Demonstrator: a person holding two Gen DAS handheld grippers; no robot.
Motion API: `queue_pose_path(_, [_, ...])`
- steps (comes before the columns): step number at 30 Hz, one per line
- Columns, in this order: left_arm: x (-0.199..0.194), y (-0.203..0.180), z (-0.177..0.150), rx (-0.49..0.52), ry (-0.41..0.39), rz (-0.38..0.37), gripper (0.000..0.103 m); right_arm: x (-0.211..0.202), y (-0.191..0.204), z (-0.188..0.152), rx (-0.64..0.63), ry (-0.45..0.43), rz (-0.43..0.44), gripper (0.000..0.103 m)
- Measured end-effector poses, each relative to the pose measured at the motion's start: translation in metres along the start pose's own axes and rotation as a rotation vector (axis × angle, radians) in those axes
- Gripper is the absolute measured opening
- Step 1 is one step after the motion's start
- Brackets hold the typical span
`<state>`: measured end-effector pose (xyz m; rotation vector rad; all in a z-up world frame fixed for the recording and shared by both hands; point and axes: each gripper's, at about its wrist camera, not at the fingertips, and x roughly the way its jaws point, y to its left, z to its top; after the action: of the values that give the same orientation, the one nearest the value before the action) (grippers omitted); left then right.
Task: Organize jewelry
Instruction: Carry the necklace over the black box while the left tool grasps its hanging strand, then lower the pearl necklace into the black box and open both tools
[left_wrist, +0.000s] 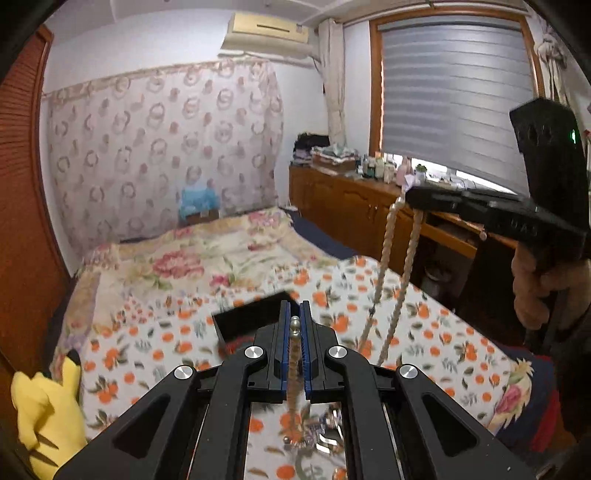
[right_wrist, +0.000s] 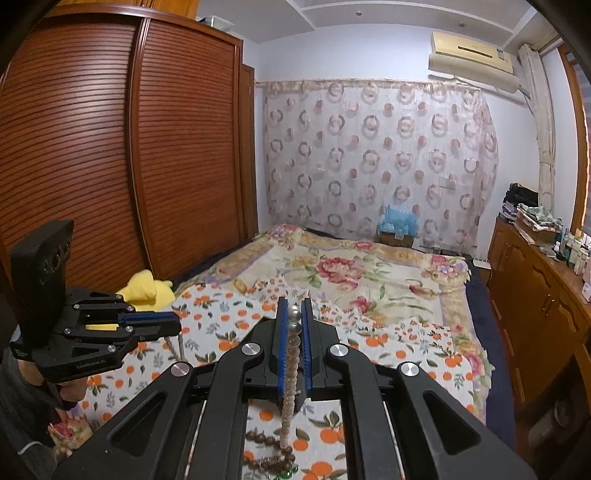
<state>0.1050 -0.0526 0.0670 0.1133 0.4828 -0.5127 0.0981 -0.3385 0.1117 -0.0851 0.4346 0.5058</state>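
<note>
A pale bead necklace (left_wrist: 294, 354) with silvery end beads runs between the blue pads of my left gripper (left_wrist: 294, 310), which is shut on it. Off to the upper right, my right gripper (left_wrist: 408, 192) holds two pale strands (left_wrist: 386, 243) that hang toward the bed. In the right wrist view my right gripper (right_wrist: 294, 306) is shut on a pale bead necklace (right_wrist: 291, 365) with two silvery beads at the top. My left gripper (right_wrist: 176, 325) is at the left, with beads (right_wrist: 171, 345) dangling below it. I cannot tell if it is all one necklace.
A black box (left_wrist: 247, 319) lies on the orange-patterned bedspread (left_wrist: 147, 350) just beyond my left gripper. Silvery jewellery (left_wrist: 321, 432) and brown bead bracelets (right_wrist: 266, 441) lie on the cover below. A yellow plush toy (left_wrist: 44, 406) sits left; a wooden cabinet (left_wrist: 351, 199) stands right.
</note>
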Motion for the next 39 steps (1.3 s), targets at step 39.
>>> queue_pose_path(39, [0.117,0.064,-0.027,-0.107,0.169,0.067,0.005,0.180,-0.035,0.020,0.023,0.139,0.053,0.008])
